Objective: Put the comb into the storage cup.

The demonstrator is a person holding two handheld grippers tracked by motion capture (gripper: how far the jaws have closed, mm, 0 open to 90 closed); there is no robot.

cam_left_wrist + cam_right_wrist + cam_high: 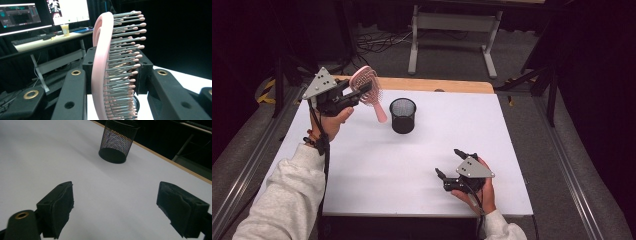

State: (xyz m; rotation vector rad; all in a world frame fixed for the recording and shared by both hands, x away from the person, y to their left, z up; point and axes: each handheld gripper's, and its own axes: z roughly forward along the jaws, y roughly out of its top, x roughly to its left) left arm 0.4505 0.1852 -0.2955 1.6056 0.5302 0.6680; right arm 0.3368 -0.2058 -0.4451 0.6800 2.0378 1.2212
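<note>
Above the worktop (362,165), left tongs (362,91) clench a pink hairbrush (368,86) near the mesh cup (403,115); right tongs (449,162) gape, released.

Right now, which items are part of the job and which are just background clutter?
In the job: pink hairbrush, clamped in the left gripper; black mesh cup; right gripper, open above the table.
Just about: monitors, yellow cup on the far desk.

Left claw (362,92) raised above the desk's far left corner, jaws clamped, grey plate tilted up, forearm in a pale sleeve reaching from the near left edge. Right claw (449,162) low near the near right edge, jaws spread wide, empty.
</note>
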